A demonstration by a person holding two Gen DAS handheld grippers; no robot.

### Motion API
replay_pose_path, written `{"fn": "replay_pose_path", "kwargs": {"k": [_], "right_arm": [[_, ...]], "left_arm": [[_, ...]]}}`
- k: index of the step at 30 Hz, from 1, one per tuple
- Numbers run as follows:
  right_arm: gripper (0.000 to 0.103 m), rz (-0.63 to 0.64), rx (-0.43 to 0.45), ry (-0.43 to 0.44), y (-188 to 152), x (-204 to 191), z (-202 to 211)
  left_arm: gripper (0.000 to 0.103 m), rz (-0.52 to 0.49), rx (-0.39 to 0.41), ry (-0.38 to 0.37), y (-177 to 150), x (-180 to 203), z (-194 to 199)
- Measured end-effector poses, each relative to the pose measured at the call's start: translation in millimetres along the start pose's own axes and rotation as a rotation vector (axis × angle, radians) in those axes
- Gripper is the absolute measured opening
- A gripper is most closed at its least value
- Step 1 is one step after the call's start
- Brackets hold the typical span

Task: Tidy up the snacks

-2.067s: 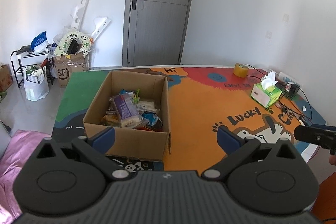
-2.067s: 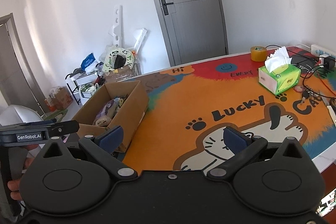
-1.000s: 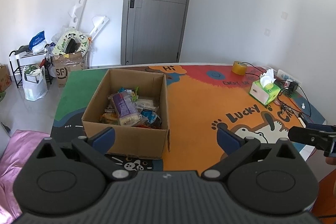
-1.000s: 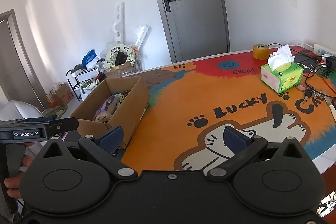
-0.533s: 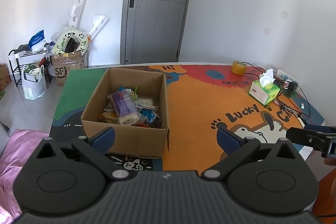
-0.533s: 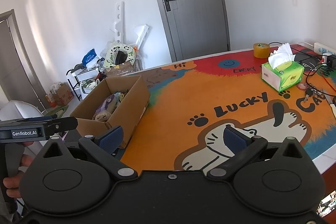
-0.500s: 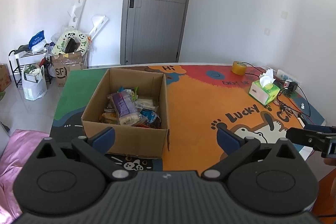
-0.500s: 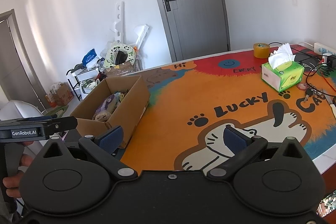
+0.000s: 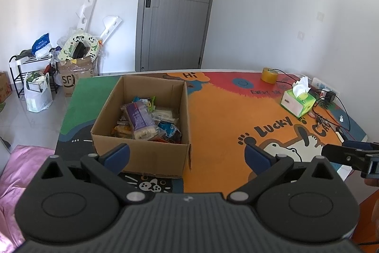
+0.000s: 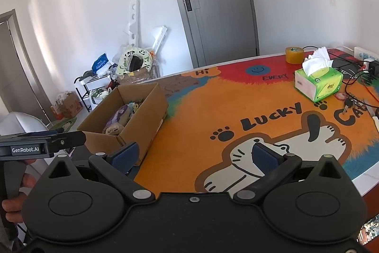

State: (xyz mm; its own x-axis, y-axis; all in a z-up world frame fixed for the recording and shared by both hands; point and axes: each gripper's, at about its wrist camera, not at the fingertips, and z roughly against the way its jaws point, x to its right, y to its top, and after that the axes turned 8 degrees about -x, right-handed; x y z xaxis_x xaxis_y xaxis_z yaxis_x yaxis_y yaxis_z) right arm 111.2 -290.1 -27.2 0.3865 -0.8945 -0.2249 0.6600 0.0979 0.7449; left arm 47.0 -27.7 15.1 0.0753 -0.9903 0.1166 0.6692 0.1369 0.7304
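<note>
An open cardboard box (image 9: 144, 153) stands on the left part of a colourful cartoon table mat (image 9: 225, 115). Several wrapped snacks (image 9: 142, 120) lie inside it, a purple-and-white packet on top. My left gripper (image 9: 187, 154) is open and empty, held back from the box's near wall. My right gripper (image 10: 193, 154) is open and empty over the mat's near edge, with the box (image 10: 139, 117) to its left. The left gripper's body shows at the left of the right wrist view (image 10: 40, 144).
A green tissue box (image 9: 297, 102), a tape roll (image 9: 268, 74), keys and cables with a power strip (image 9: 324, 89) lie at the mat's right. Beyond the table stand a grey door, a shoe rack and bags. A pink cloth (image 9: 14, 167) lies low left.
Both grippers have drawn back and risen slightly, so the table looks a little farther off. Their jaws stay open. Nothing on the table has moved.
</note>
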Motion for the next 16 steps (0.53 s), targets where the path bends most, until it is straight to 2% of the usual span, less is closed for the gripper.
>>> {"fn": "replay_pose_path", "kwargs": {"k": [16], "right_arm": [[0.103, -0.007, -0.009, -0.003, -0.1, 2.2, -1.5]], "left_arm": [[0.102, -0.001, 0.0, -0.005, -0.8, 1.1, -3.5]]}}
